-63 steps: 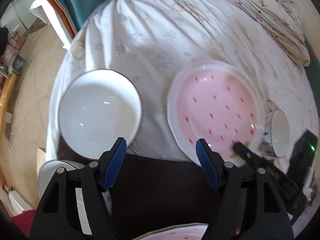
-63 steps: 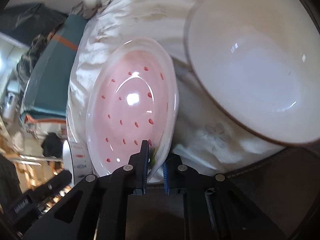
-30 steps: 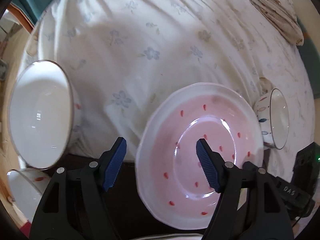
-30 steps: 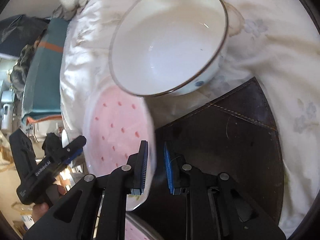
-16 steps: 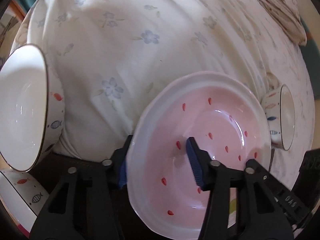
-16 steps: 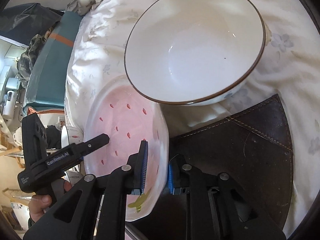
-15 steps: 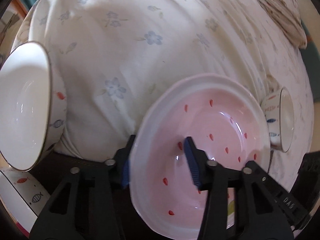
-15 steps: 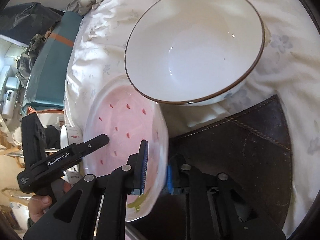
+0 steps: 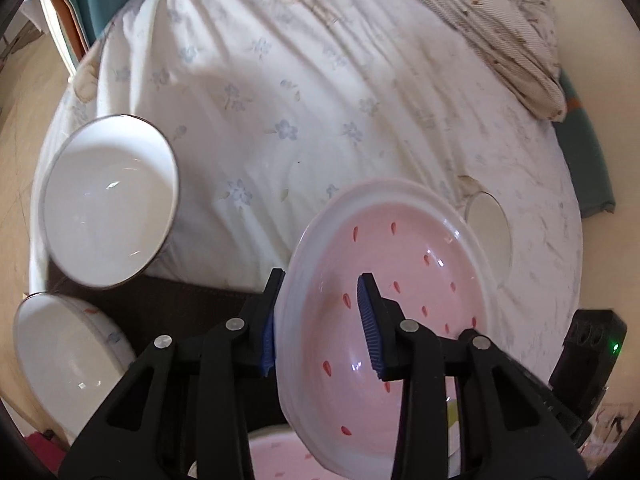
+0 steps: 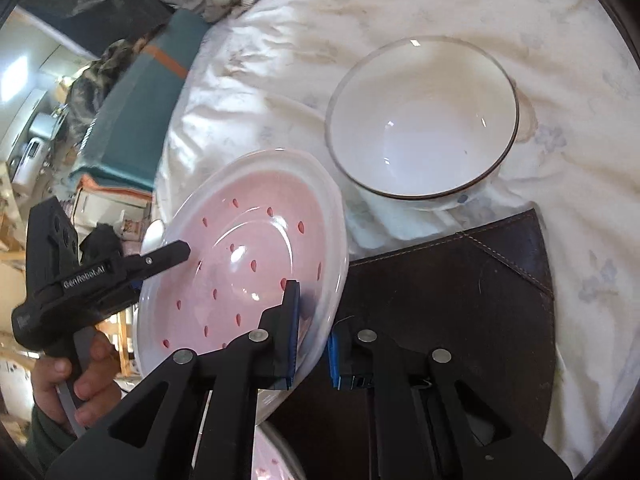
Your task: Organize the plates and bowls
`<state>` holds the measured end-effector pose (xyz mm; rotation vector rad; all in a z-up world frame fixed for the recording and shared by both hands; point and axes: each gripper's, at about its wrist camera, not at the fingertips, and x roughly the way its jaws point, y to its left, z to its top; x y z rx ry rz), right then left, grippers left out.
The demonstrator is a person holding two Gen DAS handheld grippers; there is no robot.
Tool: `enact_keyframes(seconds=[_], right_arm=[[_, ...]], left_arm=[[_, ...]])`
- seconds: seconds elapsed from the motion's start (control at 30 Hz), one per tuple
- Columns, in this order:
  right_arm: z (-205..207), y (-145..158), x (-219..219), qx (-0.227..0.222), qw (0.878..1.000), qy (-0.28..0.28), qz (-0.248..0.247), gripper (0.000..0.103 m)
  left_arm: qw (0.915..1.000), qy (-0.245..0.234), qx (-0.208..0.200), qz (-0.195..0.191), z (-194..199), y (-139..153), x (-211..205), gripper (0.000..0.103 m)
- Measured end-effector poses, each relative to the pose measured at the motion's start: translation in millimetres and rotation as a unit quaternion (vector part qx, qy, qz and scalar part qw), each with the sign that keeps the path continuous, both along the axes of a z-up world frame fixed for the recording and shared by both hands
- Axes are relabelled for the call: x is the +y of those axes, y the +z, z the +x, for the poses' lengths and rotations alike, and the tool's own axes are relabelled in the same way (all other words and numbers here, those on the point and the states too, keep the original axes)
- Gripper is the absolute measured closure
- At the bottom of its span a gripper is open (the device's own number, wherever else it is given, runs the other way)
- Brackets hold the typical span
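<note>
Both grippers, L (image 9: 320, 320) & R (image 10: 310, 330), jaws clamped on pink plate (image 9: 400, 300) rim; keep level, lower onto matching plate (image 9: 280, 456) w/o twisting.

From my right wrist view, my right hand-held gripper (image 10: 310, 332) has its blue pads closed on the near rim of the pink plate (image 10: 244, 256), which sits tilted and lifted above a dark brown leather mat (image 10: 448, 292). My left hand-held gripper (image 10: 176, 250) reaches in from the left, one black finger lying over the plate's far rim. Beyond the mat, a white bowl (image 10: 424, 120) with a dark rim rests upright on the flowered bed sheet (image 10: 400, 8).
</note>
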<state>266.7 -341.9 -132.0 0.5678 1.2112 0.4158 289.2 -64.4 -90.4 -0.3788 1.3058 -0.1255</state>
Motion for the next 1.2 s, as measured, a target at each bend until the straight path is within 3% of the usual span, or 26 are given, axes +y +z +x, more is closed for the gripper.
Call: enact_keyframes(seconds=[0.27,0.43,0.73,1.2], right_arm=[[-44.1,50.3,18.6,-0.032,0.999,0.025,-0.009,0.089],[-79.1,63.2,29.8,-0.034,0.998,0.041,-0.020,0.089],[-141.8,35.1,58.3,0.007,0.996,0.072,-0.055,0.089],[-160.4,6.1,67.6,0.043,0.996,0.065,-0.054,0.088]], left_arm=[[0.9997,-0.002,-0.024,-0.008,-60.7,37.0,30.7,0.077],[0.9998,-0.005,-0.020,-0.007,-99.9,33.5,38.6,0.078],[0.9994,-0.002,0.034,0.009,-160.3,-14.9,58.3,0.078],[0.9981,-0.022,0.040,0.040,-173.9,-30.1,57.4,0.077]])
